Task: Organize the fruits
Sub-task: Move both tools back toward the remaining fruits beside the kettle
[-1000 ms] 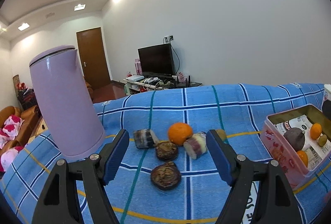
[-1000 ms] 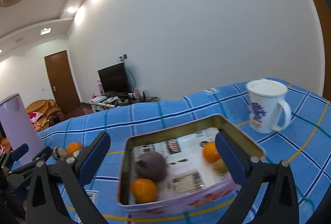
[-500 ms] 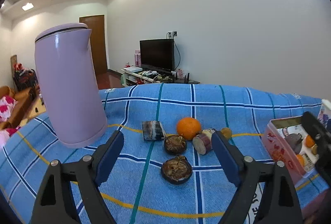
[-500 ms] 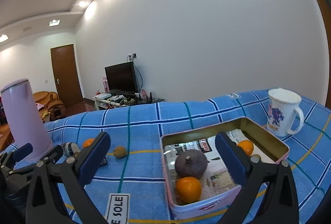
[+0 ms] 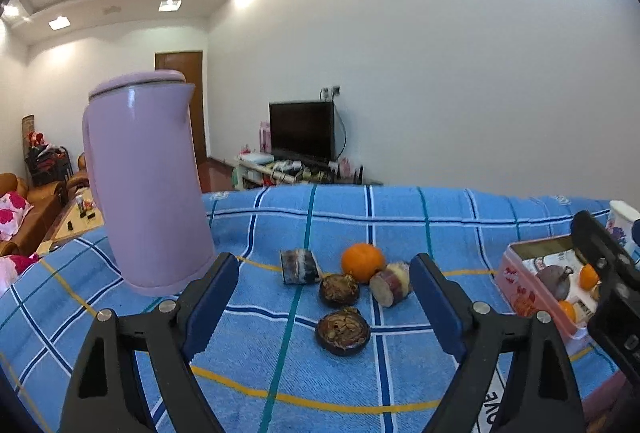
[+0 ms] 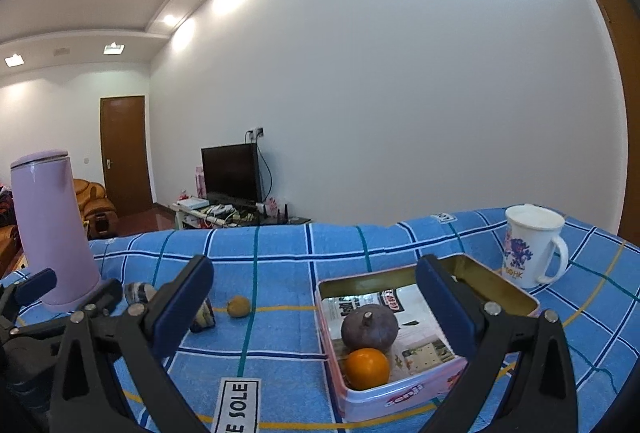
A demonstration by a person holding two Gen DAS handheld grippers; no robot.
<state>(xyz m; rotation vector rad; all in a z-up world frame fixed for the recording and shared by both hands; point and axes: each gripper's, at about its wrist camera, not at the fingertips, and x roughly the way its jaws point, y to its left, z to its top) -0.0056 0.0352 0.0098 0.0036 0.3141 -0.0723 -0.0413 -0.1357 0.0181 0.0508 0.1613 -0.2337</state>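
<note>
The left gripper [image 5: 322,299] is held low over the bench [image 5: 400,217], which is covered by a blue checked cloth [image 5: 256,361]. Its fingers [image 5: 208,299] are spread wide and have just been opening; nothing is pinched. Between and just beyond them, loose fruits are seen on the cloth: a dark halved fruit [image 5: 343,325] nearest, a second dark half [image 5: 339,289] behind it, an orange [image 5: 362,261], a purple cut piece [image 5: 391,284] touching the orange's right side, and a striped piece [image 5: 299,266] to the left. A lilac kettle [image 5: 146,181] is stood upright just left of the left finger.

The right gripper [image 6: 316,297] is also spread, empty. A pink tin [image 6: 404,393] is seen partly between its fingers, holding a purple round fruit [image 6: 370,327] and a second orange [image 6: 367,368] touching in front of it. A small yellowish fruit [image 6: 239,306] lies alone on the cloth left of the tin. A white mug [image 6: 530,245] is stood behind the tin, to the right.
</note>
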